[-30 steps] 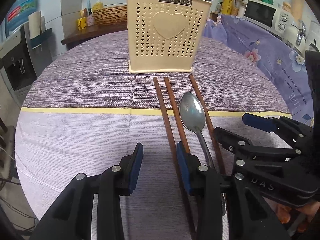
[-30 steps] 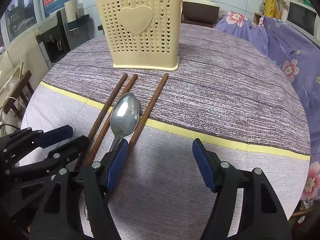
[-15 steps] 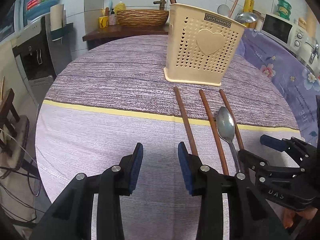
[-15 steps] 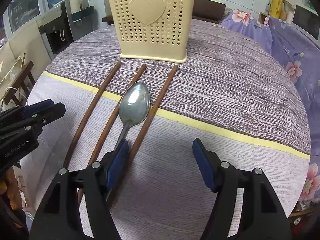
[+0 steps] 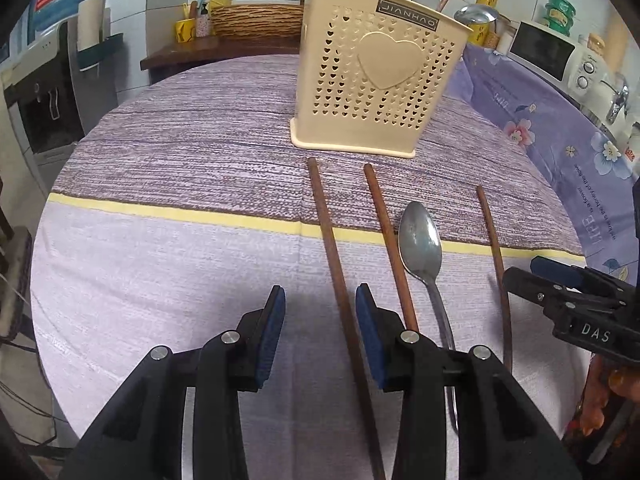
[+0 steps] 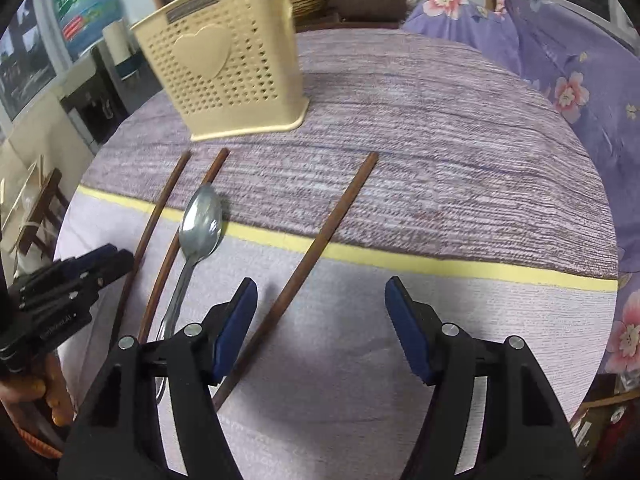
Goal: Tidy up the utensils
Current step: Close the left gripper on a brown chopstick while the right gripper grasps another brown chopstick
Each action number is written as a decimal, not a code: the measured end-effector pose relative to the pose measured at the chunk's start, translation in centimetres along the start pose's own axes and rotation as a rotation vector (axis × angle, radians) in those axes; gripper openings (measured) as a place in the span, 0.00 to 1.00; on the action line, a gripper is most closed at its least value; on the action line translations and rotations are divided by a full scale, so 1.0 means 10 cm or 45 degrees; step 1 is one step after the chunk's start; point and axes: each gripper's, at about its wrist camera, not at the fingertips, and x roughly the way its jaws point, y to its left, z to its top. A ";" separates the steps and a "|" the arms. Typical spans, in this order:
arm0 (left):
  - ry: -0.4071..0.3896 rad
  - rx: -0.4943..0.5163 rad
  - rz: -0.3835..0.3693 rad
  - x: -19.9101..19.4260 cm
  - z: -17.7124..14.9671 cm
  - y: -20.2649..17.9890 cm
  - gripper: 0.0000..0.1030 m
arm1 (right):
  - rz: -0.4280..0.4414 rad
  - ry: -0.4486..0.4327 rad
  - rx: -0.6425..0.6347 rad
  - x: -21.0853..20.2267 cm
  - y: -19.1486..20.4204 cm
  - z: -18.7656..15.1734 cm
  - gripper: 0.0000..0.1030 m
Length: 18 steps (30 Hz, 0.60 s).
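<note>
Spreading apart since a second ago, the three chopsticks (image 5: 332, 240) and spoon (image 5: 420, 240) lie before the holder (image 5: 380, 80) mid-bench; left claw (image 5: 320, 320), part open, straddles one, right claw (image 6: 320, 320), wide, straddles another, neither gripping

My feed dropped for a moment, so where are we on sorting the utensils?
Done: the beige holder already has a ladle and sticks standing in it. In hand: nothing; left gripper and right gripper each have open jaws straddling a chopstick. Left: three chopsticks and the spoon lie on the tablecloth.
</note>
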 end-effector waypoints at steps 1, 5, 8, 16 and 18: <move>0.003 0.003 -0.003 0.02 0.02 -0.01 0.36 | 0.006 0.000 0.023 0.02 -0.01 0.02 0.65; 0.020 0.019 -0.004 0.13 0.15 -0.03 0.36 | -0.031 -0.028 0.077 0.10 -0.05 0.16 0.62; 0.030 0.012 0.003 0.23 0.28 -0.03 0.36 | -0.049 -0.009 0.096 0.19 -0.06 0.26 0.52; 0.065 0.062 0.057 0.49 0.61 -0.11 0.20 | -0.132 -0.002 0.089 0.42 -0.03 0.54 0.25; 0.079 0.078 0.065 0.54 0.67 -0.12 0.14 | -0.109 0.013 0.104 0.45 -0.04 0.60 0.21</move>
